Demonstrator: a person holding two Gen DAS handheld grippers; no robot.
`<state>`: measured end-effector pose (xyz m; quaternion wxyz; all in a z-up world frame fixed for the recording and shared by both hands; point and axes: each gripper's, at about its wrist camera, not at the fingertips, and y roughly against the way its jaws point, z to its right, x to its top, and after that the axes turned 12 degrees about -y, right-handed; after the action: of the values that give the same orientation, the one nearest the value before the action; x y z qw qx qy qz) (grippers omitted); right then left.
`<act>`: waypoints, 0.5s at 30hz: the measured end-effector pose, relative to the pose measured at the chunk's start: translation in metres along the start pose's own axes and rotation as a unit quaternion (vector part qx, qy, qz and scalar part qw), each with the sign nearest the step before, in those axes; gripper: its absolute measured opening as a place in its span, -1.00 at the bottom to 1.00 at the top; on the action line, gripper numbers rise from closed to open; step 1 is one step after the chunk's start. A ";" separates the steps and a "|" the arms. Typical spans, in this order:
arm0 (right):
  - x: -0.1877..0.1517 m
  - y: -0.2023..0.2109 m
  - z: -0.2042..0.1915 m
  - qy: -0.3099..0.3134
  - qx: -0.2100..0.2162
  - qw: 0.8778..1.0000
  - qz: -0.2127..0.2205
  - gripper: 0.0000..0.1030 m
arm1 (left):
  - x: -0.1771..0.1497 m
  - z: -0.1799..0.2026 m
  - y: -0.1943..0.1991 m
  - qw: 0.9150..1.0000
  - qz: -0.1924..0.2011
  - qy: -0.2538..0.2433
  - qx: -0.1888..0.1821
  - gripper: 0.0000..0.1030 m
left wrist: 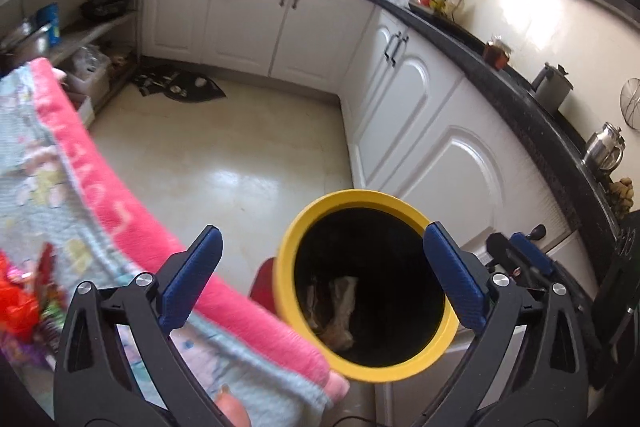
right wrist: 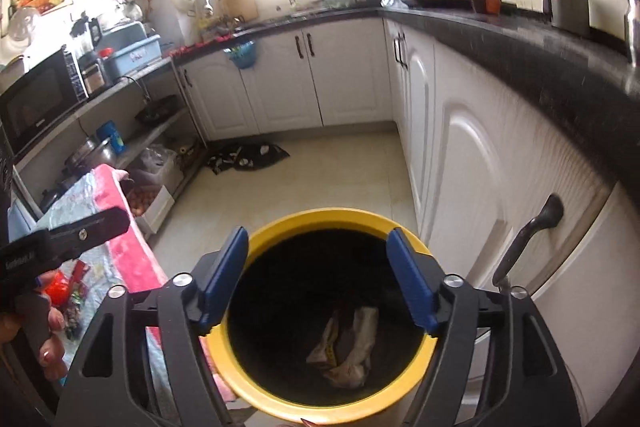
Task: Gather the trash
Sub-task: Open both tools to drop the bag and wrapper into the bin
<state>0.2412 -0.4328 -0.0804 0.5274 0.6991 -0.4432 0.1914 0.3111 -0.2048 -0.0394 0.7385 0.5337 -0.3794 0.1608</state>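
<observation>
A yellow-rimmed bin (left wrist: 288,259) with a dark inside stands beside a table covered by a pink-edged cloth (left wrist: 120,211). Crumpled wrappers (left wrist: 340,311) lie at its bottom. My left gripper (left wrist: 320,275) is open and empty, above the table edge and the bin. In the right wrist view the bin (right wrist: 336,215) fills the lower middle, with the wrappers (right wrist: 348,343) inside. My right gripper (right wrist: 316,279) is open and empty directly above the bin mouth. Red and mixed trash (left wrist: 20,303) lies on the cloth at the left; it also shows in the right wrist view (right wrist: 68,291).
White cabinets (left wrist: 420,115) under a black counter (left wrist: 500,75) run along the right and back. Shelves (right wrist: 120,115) with a microwave (right wrist: 36,103) and pots stand at left. A dark mat (left wrist: 180,87) lies on the tiled floor (left wrist: 224,155). The left gripper's handle (right wrist: 60,239) shows in the right view.
</observation>
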 end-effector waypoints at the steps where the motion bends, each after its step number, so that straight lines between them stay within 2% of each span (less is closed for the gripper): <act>1: 0.000 0.005 -0.003 0.001 0.003 1.000 0.004 0.44 | -0.003 -0.003 0.011 1.000 0.002 0.002 0.008 0.79; 15: -0.005 0.051 -0.059 0.046 0.057 0.997 0.021 0.59 | -0.043 -0.045 0.117 0.996 0.055 0.046 0.054 0.79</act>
<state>0.2083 -0.3802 -0.0335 0.5020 0.7092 -0.4215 0.2595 0.2254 -0.1125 0.0004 0.7151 0.5434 -0.3647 0.2457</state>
